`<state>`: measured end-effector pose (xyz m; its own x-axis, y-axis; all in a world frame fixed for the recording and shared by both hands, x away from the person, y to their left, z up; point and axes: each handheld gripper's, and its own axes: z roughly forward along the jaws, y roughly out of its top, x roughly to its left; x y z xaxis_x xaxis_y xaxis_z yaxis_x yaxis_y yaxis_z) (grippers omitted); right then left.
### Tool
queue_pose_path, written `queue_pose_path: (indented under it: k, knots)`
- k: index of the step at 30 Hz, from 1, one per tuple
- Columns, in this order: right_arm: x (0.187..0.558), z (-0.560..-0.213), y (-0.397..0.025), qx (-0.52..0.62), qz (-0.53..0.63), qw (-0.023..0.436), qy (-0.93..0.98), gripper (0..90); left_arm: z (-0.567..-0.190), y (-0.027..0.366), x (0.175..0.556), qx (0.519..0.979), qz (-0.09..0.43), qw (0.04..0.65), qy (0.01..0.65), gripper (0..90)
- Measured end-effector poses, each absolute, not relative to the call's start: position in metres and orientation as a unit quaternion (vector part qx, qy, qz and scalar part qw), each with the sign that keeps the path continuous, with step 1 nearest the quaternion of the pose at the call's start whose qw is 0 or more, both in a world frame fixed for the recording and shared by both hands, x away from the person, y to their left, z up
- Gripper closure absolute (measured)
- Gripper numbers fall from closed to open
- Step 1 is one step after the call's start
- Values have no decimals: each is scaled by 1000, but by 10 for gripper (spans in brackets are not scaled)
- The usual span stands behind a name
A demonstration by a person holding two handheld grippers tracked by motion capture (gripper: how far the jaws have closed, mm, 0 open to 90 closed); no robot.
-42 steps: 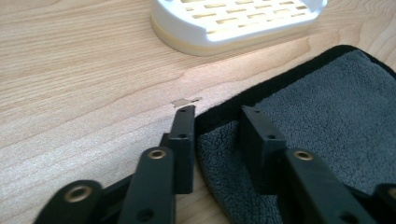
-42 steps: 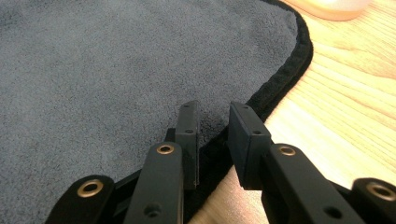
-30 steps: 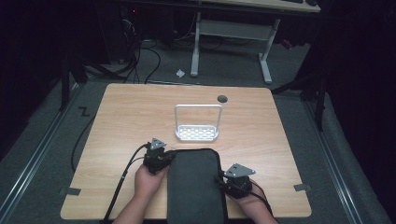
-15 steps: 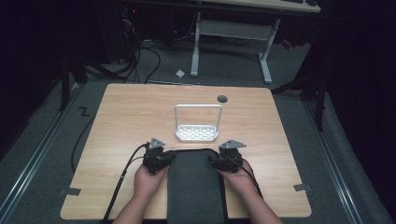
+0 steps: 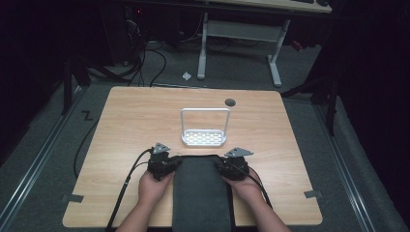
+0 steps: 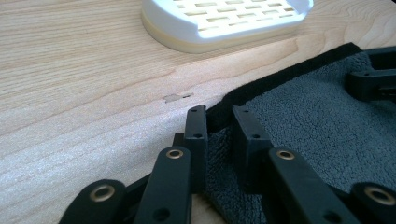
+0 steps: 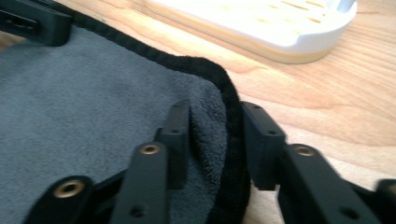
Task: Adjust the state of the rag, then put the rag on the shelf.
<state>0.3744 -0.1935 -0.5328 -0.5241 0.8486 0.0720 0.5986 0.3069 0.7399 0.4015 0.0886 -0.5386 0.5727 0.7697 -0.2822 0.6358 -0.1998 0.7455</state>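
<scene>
A dark grey towel point(image 5: 200, 193) lies lengthwise at the table's near edge between the person's hands. My left gripper point(image 5: 170, 162) is at its far left corner. In the left gripper view the jaws point(image 6: 219, 116) stand close together with the towel's point(image 6: 317, 121) black hem pinched between them. My right gripper point(image 5: 223, 164) is at the far right corner. Its jaws point(image 7: 212, 112) hold a raised fold of the towel point(image 7: 93, 102) that fills the gap. A white slotted rack point(image 5: 204, 137) with a tall hoop handle stands just beyond the towel.
The rack's base point(image 6: 210, 28) point(image 7: 280, 32) sits a short way ahead of both grippers. A dark round hole point(image 5: 230, 102) marks the wooden table point(image 5: 121, 145) at the back. Cables point(image 5: 128, 179) trail from the left gripper. Grey tape point(image 5: 71, 197) marks the near corners.
The right hand has brought its gripper forward from the near right side of the towel to the far right corner. The left gripper has stayed at its corner.
</scene>
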Motion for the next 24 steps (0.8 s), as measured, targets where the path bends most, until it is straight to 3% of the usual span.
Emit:
queue_pose_path:
  k: [5,24]
  knots:
    - [372,-532,-190,447,368,171,798,780,-539,90,401,768,72,441,459,771]
    - [362,-527,-188,422,378,220,794,786,-536,91,396,766,89,456,445,806]
